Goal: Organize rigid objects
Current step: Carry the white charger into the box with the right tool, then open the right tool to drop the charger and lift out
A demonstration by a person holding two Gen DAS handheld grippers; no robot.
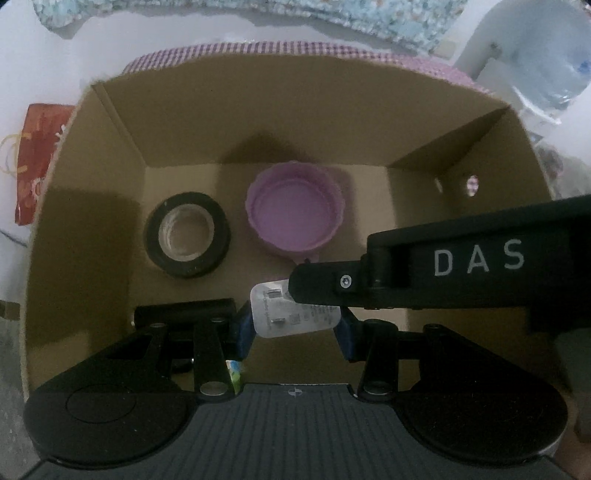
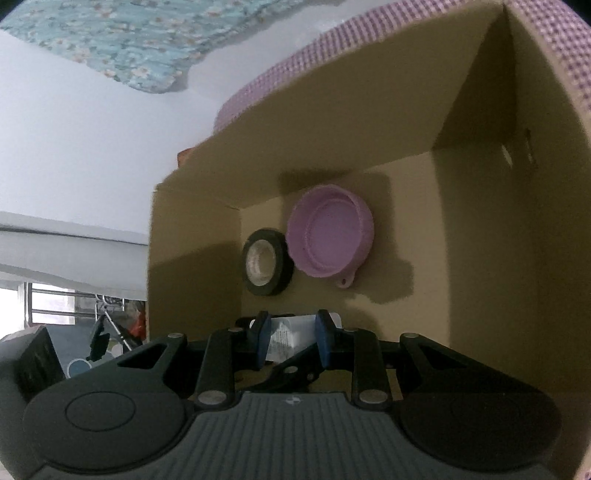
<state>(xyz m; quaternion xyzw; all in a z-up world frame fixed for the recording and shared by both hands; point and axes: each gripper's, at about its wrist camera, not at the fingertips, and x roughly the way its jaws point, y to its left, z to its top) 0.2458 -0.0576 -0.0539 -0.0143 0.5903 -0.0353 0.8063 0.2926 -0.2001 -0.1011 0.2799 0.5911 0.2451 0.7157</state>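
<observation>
Both grippers hang inside an open cardboard box [image 1: 258, 110] [image 2: 369, 110] with a purple checked outside. A white plug adapter [image 1: 280, 314] [image 2: 291, 328] sits between the blue pads of my left gripper [image 1: 293, 332], prongs facing the camera. My right gripper [image 2: 291, 339] is shut on the same adapter; in the left wrist view it reaches in from the right as a black finger [image 1: 321, 284] over the adapter's top. On the box floor beyond lie a black tape roll [image 1: 155, 236] [image 2: 284, 266] and a purple round lid [image 1: 295, 214] [image 2: 328, 236], side by side.
The box stands on a white surface. A red printed packet [image 1: 37, 158] lies outside its left wall. A blue floral cloth [image 1: 369, 14] [image 2: 110, 37] lies beyond the box. Clear plastic [image 1: 535, 55] sits at the back right. Bare box floor shows right of the lid.
</observation>
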